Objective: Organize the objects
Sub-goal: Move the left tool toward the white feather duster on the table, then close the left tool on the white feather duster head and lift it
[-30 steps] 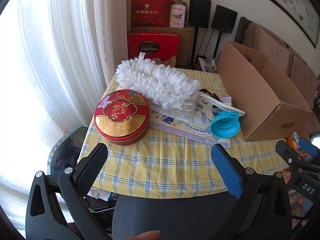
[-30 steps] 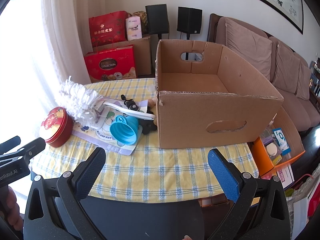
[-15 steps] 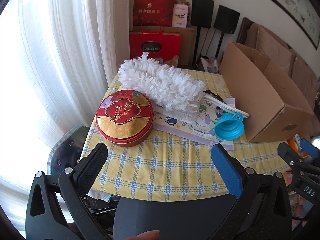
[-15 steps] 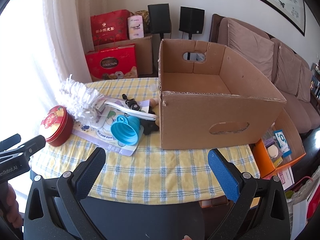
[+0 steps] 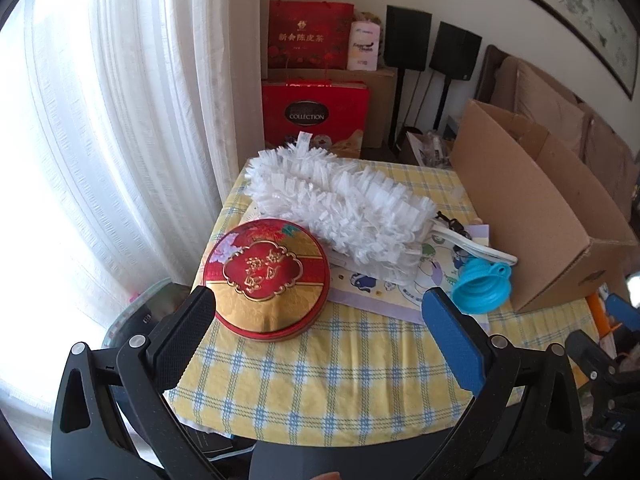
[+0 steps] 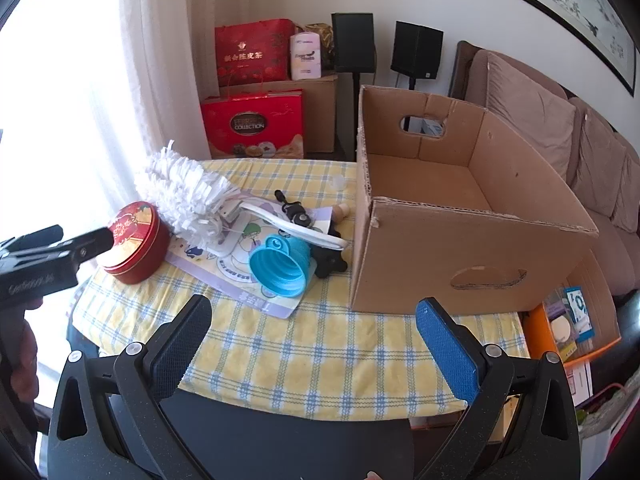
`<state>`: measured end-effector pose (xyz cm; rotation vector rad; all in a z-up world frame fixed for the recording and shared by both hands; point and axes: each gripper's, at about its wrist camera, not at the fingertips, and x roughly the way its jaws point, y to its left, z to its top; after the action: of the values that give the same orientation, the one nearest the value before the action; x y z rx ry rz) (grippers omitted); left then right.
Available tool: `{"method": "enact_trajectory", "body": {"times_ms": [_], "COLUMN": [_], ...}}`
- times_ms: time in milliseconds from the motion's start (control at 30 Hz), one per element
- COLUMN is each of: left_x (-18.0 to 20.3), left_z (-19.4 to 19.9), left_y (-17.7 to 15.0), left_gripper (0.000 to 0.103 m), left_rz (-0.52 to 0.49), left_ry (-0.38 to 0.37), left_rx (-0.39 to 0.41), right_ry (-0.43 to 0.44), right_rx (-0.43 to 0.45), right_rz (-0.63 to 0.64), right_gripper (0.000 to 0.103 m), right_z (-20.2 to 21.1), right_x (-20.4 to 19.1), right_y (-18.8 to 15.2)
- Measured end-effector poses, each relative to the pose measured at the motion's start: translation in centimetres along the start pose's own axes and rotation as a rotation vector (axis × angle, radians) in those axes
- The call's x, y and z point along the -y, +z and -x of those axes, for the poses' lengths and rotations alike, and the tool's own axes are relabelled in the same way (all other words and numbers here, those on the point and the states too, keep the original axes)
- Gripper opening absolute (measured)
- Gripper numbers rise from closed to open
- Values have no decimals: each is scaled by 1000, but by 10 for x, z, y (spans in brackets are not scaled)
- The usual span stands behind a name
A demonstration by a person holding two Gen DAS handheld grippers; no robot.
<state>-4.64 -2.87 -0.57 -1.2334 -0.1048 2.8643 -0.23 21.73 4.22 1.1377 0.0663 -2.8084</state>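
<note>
Up close, the left gripper (image 5: 320,328) hung with jaws wide and empty just short of the tin (image 5: 266,276), its black finger edging the tin's near left rim. The tin lay flat, lid up, at the worktop's (image 5: 320,380) left side by the curtain (image 5: 120,120). Behind it the duster (image 5: 340,204) stretched its long axis from the far left corner toward the box (image 5: 532,220), handle end pointing right. That handle ran over a printed sheet (image 5: 376,300) and above the blue funnel (image 5: 482,286), which lay on its side, mouth facing the near edge.

From the right wrist, the right gripper (image 6: 314,340) also stood wide and empty, over the near edge, well apart from everything. Only this view showed the box's bare inside (image 6: 424,180), a black toy-like thing (image 6: 326,262) between funnel (image 6: 280,266) and box, and the left gripper (image 6: 60,252) reaching in beside the tin (image 6: 136,248). Red gift bags (image 6: 252,124) stood beyond.
</note>
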Motion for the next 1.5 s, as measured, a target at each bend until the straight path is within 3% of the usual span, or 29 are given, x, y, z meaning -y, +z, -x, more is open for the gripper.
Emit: {"method": "enact_trajectory", "body": {"times_ms": [167,333,567,867,967,1100,1167,1233,1500], "left_x": [-13,-27,-46,-42,-32,-23,-22,-24,-19], "left_z": [-22,-40,-89,-132,-144,-160,-163,-163,-134], "left_y": [22,50,92,114,115,115,115,116,137], "left_gripper": [103,103,101,87,74,48,33,11,6], "left_rz": [25,50,89,74,49,22,22,38,16], "left_ry": [-34,-71,-103,-99,-95,-95,-89,-101,-150], "left_rx": [-32,-49,-113,-179,-210,-260,-259,-250,-169], "right_ry": [59,188,170,198,200,204,196,191,192], "right_rx": [9,12,16,-23,-40,-71,-81,-91,-94], "right_rz": [36,61,153,236,247,265,280,292,300], "right_gripper": [103,103,103,103,103,103,103,103,103], "right_z": [-6,-16,-31,-64,-78,-97,-105,-112,-119], "right_x": [-7,-14,-34,-57,-60,-64,-67,-68,-62], "right_y": [8,26,46,61,69,78,80,81,86]}}
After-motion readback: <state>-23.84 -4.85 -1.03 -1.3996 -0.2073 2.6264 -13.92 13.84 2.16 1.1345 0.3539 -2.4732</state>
